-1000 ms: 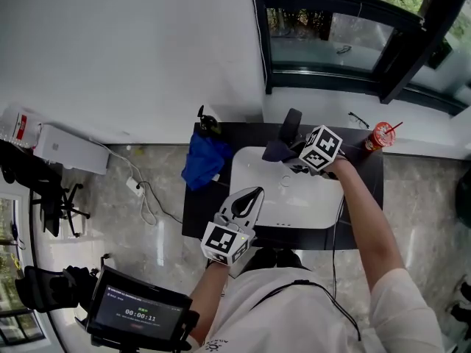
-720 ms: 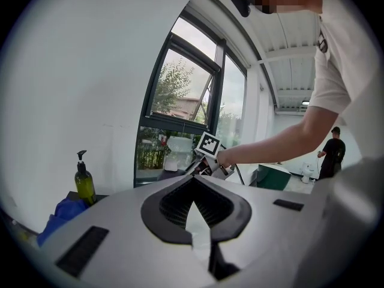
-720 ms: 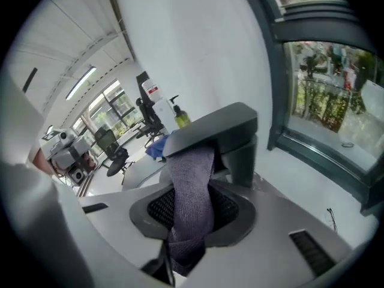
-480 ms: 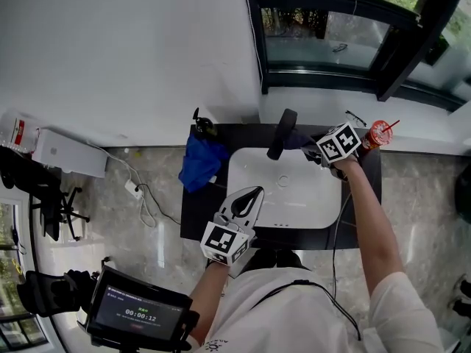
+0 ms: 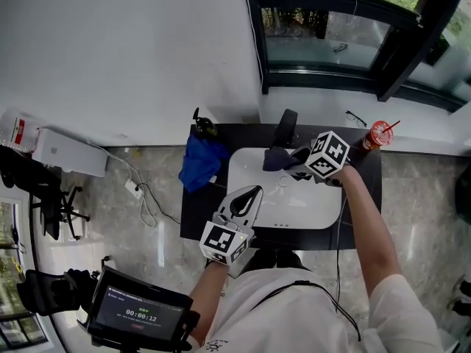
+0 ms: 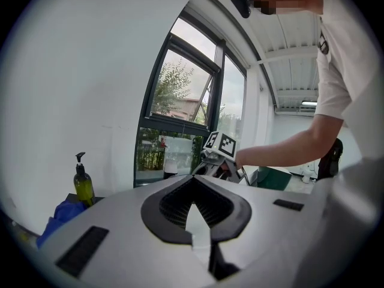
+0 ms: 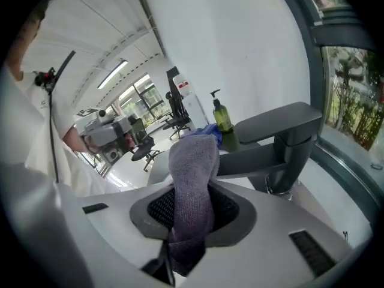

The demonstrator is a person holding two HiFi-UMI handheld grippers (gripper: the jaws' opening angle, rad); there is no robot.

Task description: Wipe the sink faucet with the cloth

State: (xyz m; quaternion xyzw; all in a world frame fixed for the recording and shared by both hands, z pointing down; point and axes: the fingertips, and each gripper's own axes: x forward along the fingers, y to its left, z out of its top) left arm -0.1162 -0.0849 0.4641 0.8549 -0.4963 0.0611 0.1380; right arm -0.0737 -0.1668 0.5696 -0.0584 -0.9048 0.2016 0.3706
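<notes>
The dark grey faucet [image 5: 285,127] stands at the back rim of the white sink [image 5: 316,204]. My right gripper [image 5: 296,162] hovers over the basin just in front of the faucet, shut on a purple cloth [image 5: 275,159]. In the right gripper view the cloth [image 7: 193,185] stands up between the jaws, close to the faucet's spout [image 7: 273,138]; I cannot tell whether it touches. My left gripper [image 5: 249,197] rests at the sink's near left corner, shut with nothing in it, also seen as the left gripper [image 6: 201,248] in its own view.
A blue cloth [image 5: 200,160] and a green soap bottle [image 5: 202,126] sit on the black counter [image 5: 195,212] left of the sink. A red cup with a straw [image 5: 379,134] and glasses [image 5: 356,117] are at the back right. A window sill runs behind.
The right gripper swung with the cloth to the right of the faucet half a second ago and has come back left, in front of the faucet. The left gripper has not moved.
</notes>
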